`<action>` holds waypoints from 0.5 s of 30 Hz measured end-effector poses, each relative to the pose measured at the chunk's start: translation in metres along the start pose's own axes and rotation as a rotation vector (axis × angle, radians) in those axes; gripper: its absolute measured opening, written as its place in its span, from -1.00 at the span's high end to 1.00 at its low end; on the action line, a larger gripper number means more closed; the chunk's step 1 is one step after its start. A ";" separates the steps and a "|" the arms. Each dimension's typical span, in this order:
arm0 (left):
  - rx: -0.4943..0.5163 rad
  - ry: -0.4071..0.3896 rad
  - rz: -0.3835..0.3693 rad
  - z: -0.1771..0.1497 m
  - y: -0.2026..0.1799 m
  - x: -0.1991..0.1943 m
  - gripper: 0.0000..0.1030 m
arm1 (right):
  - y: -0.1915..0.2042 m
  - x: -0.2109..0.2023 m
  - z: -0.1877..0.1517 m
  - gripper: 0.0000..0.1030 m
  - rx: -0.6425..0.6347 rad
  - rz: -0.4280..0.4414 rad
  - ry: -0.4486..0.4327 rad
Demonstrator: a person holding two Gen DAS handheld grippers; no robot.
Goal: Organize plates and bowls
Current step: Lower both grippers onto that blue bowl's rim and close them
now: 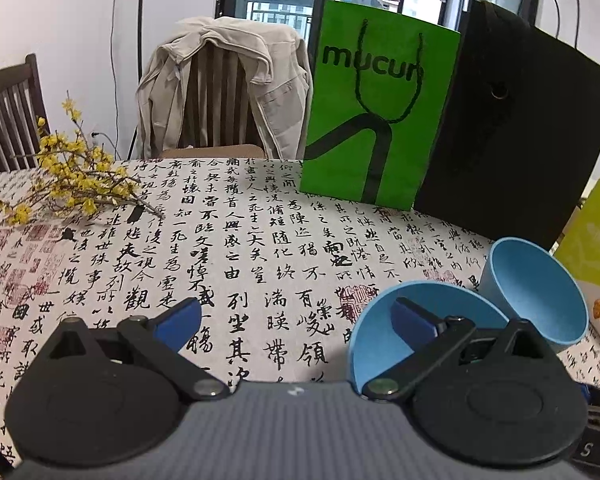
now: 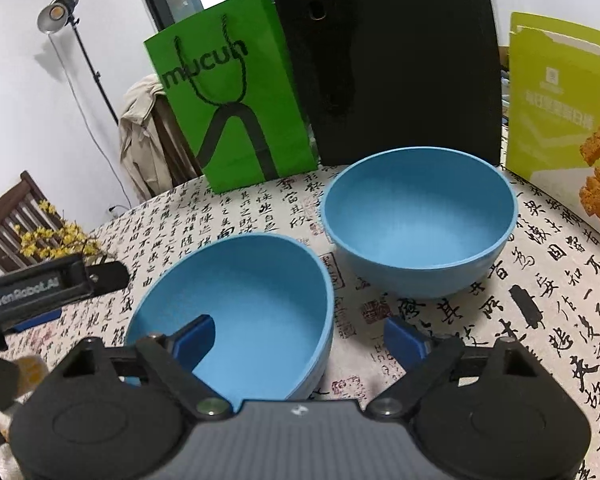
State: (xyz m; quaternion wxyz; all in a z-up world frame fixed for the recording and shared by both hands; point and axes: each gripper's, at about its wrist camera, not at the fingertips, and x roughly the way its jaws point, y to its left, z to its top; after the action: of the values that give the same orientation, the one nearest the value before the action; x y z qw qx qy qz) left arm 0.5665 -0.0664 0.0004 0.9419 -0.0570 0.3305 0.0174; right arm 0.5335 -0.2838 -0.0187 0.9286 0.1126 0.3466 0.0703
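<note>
On the desk [image 2: 540, 280], two blue bowls stand close together, apart. Near bowl [image 2: 236, 312] is tilted; far bowl [image 2: 420, 224] upright, before the black bag [image 2: 400, 60] and green bag [image 2: 228, 104]. Right gripper [image 2: 300, 340]: fingers spread wide, straddling the near bowl's rim, one pad inside, one outside, not pressing. Left gripper [image 1: 296, 320]: fingers wide apart, empty, just left of the near bowl.

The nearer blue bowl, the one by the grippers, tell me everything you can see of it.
The nearer blue bowl is plain matte light blue, plastic-looking, deep, round and empty. It sits tilted on the calligraphy tablecloth, apart from the upright second bowl. The right gripper straddles its rim, one finger inside, one outside, not clamped.
</note>
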 end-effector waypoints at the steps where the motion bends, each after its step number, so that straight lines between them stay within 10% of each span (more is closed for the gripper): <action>1: 0.008 -0.003 0.001 -0.001 -0.001 0.000 -1.00 | 0.001 0.000 0.000 -0.71 -0.004 -0.004 0.001; 15: 0.102 -0.008 -0.005 -0.011 -0.028 0.007 -0.96 | 0.002 0.021 -0.004 -0.35 -0.023 -0.030 0.024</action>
State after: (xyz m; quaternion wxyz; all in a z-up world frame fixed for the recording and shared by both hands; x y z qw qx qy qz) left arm 0.5670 -0.0954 -0.0104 0.9450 -0.0096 0.3270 -0.0016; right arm 0.5470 -0.2769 -0.0345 0.9265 0.0957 0.3588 0.0615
